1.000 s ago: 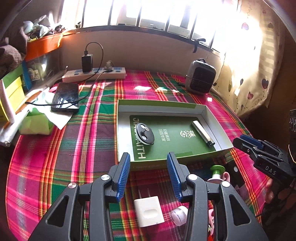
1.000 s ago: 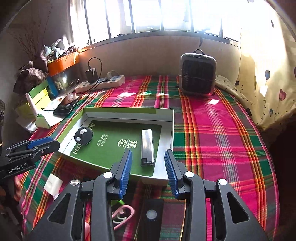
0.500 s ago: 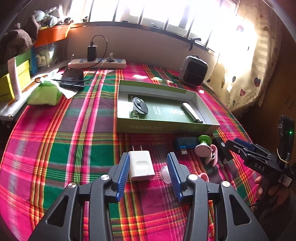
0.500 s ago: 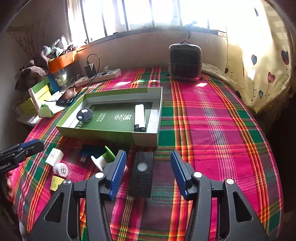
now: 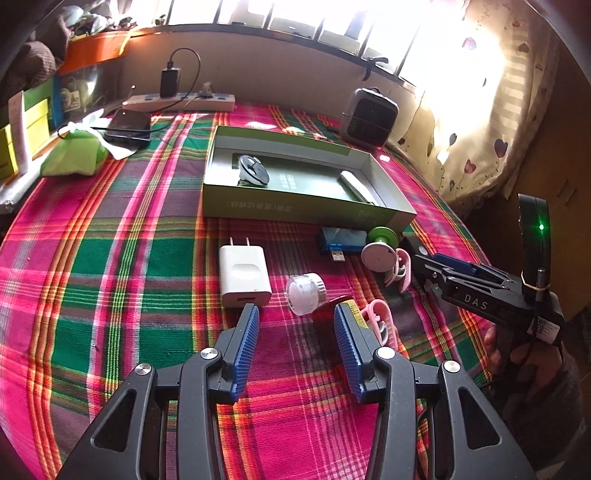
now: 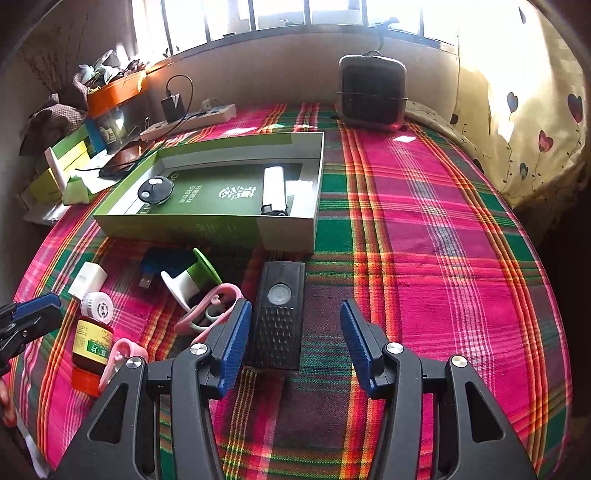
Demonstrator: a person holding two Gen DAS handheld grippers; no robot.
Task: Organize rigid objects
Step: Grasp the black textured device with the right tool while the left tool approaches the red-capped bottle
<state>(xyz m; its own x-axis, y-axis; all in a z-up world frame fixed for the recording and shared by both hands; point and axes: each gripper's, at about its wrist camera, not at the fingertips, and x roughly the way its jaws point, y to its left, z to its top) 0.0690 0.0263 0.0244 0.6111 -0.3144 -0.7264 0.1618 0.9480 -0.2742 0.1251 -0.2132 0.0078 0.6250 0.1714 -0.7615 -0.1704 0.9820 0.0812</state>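
I hold my left gripper [image 5: 291, 317] released above the plaid-covered table [image 5: 110, 258], near its front edge, just short of the white wall charger [image 5: 243, 275] and clear round cap [image 5: 306, 293]. My right gripper [image 6: 291, 314] gapes, empty, over the black rectangular remote [image 6: 279, 314] before the open green cardboard box [image 6: 207, 229].

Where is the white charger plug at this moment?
In the left wrist view the white charger plug lies flat on the plaid cloth, just beyond the left gripper's left fingertip, beside the small white cap.

Sunlit barred window [image 6: 332, 14], heart-print curtain [image 6: 535, 110]
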